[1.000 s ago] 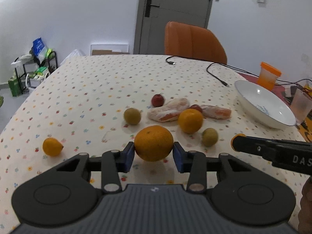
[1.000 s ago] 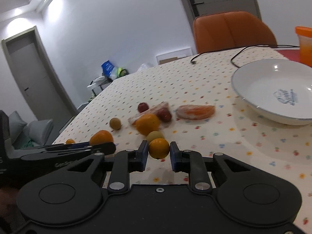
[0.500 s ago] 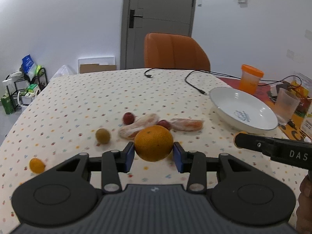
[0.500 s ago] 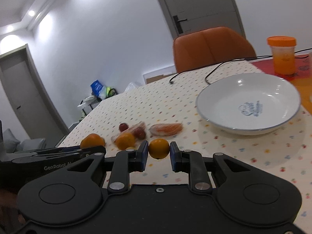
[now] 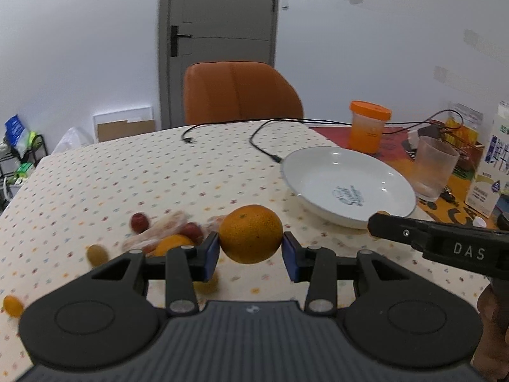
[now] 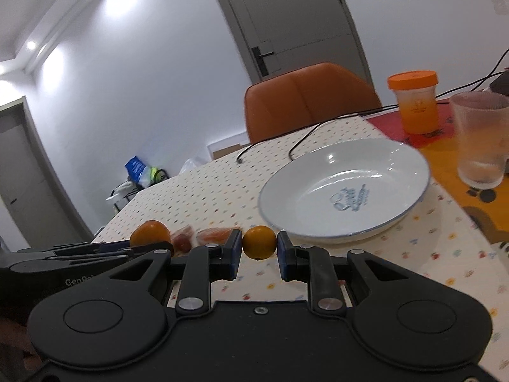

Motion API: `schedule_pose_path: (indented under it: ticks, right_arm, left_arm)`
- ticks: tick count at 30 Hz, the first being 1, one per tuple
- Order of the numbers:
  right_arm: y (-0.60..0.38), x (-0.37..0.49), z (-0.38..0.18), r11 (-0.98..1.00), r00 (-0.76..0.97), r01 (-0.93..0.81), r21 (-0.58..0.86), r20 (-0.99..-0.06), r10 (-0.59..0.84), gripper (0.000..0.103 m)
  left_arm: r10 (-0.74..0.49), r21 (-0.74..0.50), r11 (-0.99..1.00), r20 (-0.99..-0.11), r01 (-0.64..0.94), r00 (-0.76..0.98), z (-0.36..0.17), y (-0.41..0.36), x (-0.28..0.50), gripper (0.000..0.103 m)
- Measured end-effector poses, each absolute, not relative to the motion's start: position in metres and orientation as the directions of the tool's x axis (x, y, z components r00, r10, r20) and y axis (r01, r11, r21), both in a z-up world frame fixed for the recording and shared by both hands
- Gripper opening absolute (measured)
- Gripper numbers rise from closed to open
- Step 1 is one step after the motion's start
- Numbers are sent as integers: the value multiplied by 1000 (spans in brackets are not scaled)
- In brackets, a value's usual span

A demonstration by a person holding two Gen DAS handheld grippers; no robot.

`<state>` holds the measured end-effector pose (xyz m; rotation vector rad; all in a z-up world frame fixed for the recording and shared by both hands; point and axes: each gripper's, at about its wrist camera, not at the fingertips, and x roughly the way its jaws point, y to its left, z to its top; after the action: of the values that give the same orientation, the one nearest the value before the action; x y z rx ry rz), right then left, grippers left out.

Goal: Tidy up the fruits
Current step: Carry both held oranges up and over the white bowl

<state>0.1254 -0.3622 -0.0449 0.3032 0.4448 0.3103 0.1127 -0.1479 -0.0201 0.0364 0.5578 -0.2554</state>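
Note:
My left gripper point(image 5: 251, 251) is shut on a large orange point(image 5: 250, 234), held above the dotted tablecloth. My right gripper point(image 6: 258, 253) is shut on a small orange point(image 6: 259, 242), just in front of the white plate point(image 6: 413, 162). In the left wrist view that plate point(image 5: 302, 165) lies empty to the right, and the right gripper's black finger point(image 5: 400, 232) reaches in below it. More fruit lies on the cloth at the left: another orange point(image 5: 173, 243), red fruits point(image 5: 139, 222), a green one point(image 5: 97, 254), wrapped pieces point(image 5: 165, 226) and a small orange point(image 5: 12, 306).
An orange chair point(image 5: 238, 90) stands at the table's far side. Black cables point(image 5: 264, 137) run over the cloth behind the plate. An orange-lidded jar point(image 5: 369, 125), a clear cup point(image 5: 434, 167) and a carton point(image 5: 491, 165) stand at the right, on a red and orange mat.
Both grippers have lifted and swung right toward the plate with their oranges in them. The plate now looks larger and nearer, and the loose fruit has slid to the left.

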Motion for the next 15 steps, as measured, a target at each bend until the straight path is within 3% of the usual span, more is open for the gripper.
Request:
schedule_pose_path:
  ticks: [15]
  right_arm:
    - [-405, 140, -40, 926, 903, -161, 341, -327, 278, 22]
  left_arm:
    - [-268, 3, 950, -502, 311, 823, -13, -203, 147, 41]
